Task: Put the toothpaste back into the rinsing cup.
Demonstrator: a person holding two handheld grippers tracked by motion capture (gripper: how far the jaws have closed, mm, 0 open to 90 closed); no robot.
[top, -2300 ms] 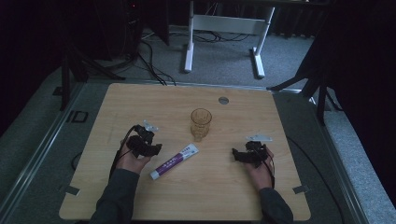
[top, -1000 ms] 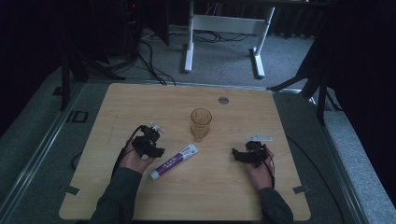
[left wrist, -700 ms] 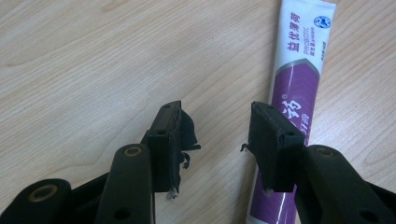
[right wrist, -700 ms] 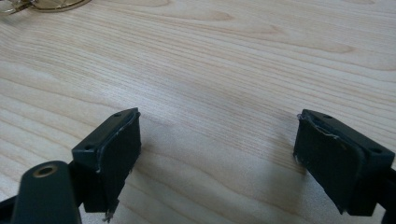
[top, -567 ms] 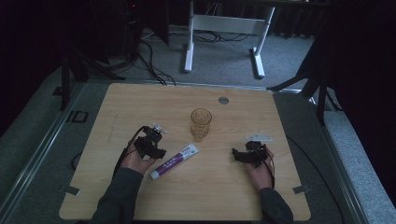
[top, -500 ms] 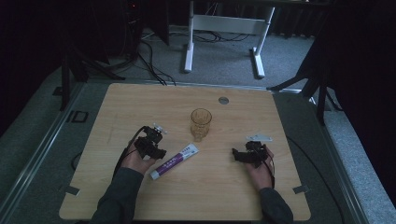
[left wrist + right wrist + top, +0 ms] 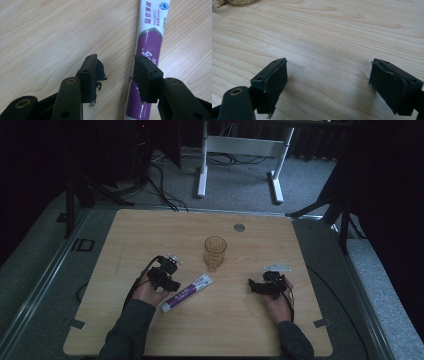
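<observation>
The left gripper (image 7: 167, 279) has neared the one toothpaste tube (image 7: 186, 293); both grippers' fingers gape empty.

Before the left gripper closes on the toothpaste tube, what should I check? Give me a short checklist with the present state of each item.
1. Left gripper open: ok, with a gap between its fingers.
2. Toothpaste tube centred between the fingers: not ok; the right finger sits over the tube, the left finger over bare table.
3. Tube lying flat on the table: ok.
4. Glass apart from the tube: ok in the high view.
5. Right gripper out of the way: ok, open over bare wood.
6. Tube cap closed: cannot tell.
</observation>
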